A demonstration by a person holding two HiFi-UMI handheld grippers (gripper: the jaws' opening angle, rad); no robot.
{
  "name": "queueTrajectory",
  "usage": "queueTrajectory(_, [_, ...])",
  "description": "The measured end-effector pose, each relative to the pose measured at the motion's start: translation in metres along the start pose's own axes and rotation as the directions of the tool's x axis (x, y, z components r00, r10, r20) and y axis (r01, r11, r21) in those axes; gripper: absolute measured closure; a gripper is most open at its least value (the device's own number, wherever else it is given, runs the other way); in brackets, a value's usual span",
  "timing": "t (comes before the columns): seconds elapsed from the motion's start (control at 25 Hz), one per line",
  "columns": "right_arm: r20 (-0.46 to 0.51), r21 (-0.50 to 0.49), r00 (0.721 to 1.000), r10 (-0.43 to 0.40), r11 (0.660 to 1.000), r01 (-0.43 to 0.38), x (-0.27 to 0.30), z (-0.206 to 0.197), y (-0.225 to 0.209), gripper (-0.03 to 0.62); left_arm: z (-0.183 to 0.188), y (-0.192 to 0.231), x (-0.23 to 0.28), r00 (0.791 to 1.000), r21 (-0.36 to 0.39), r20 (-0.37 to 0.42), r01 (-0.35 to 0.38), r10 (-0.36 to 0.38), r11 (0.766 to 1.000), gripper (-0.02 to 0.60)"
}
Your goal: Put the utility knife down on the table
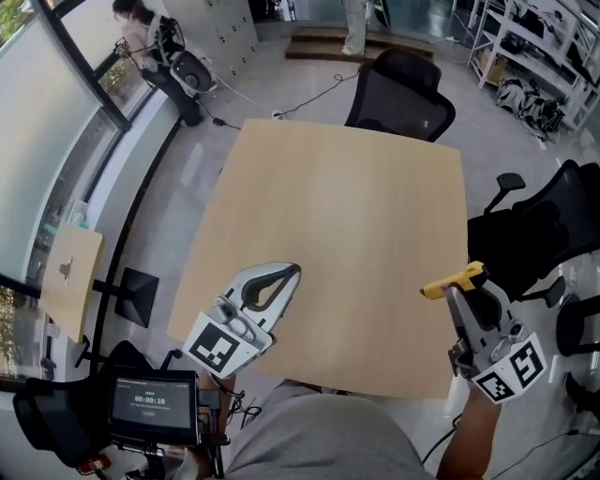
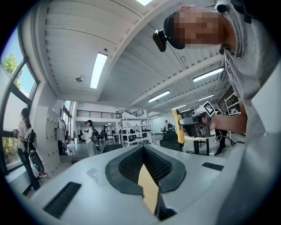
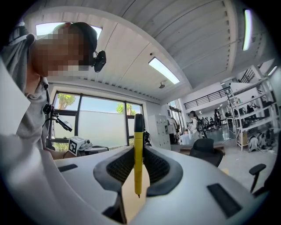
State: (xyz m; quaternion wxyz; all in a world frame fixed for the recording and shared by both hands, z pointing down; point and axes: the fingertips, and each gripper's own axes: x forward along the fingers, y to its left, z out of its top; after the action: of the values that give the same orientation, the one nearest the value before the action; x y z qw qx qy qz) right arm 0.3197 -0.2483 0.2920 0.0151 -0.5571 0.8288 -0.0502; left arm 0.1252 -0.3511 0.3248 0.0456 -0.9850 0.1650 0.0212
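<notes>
A yellow utility knife (image 1: 454,279) with a black end is clamped crosswise in my right gripper (image 1: 458,287), over the right edge of the light wooden table (image 1: 337,206). In the right gripper view the knife (image 3: 138,154) stands upright between the black pads (image 3: 160,169), thin tip down. My left gripper (image 1: 292,270) hovers over the table's near left part, its tips together and nothing between them. In the left gripper view its jaws (image 2: 142,147) meet at the far end, and the right gripper's knife (image 2: 178,127) shows beyond them.
One black office chair (image 1: 403,94) stands at the table's far side and another (image 1: 544,230) at its right. A small screen (image 1: 150,403) sits low at the left by my body. A person (image 1: 141,28) stands far off at the back left.
</notes>
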Motion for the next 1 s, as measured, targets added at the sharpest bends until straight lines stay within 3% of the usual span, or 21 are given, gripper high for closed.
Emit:
queueTrajectory(0.4, [-0.018, 0.024, 1.000, 0.003, 1.000, -0.003, 0.024, -0.016, -0.025, 0.522, -0.003, 0.002, 0.002, 1.000, -0.009, -0.017, 0.000, 0.000, 1.000, 0.577])
queueTrajectory(0.68, [-0.033, 0.050, 0.999, -0.012, 0.999, 0.014, 0.089, -0.038, -0.066, 0.522, -0.031, 0.045, 0.014, 0.999, -0.033, -0.036, 0.011, -0.012, 0.999, 0.577])
queueTrajectory(1.0, [-0.051, 0.094, 0.998, -0.042, 0.994, 0.047, 0.122, -0.060, -0.114, 0.522, -0.043, 0.056, 0.024, 0.998, -0.053, -0.057, 0.013, -0.016, 0.999, 0.577])
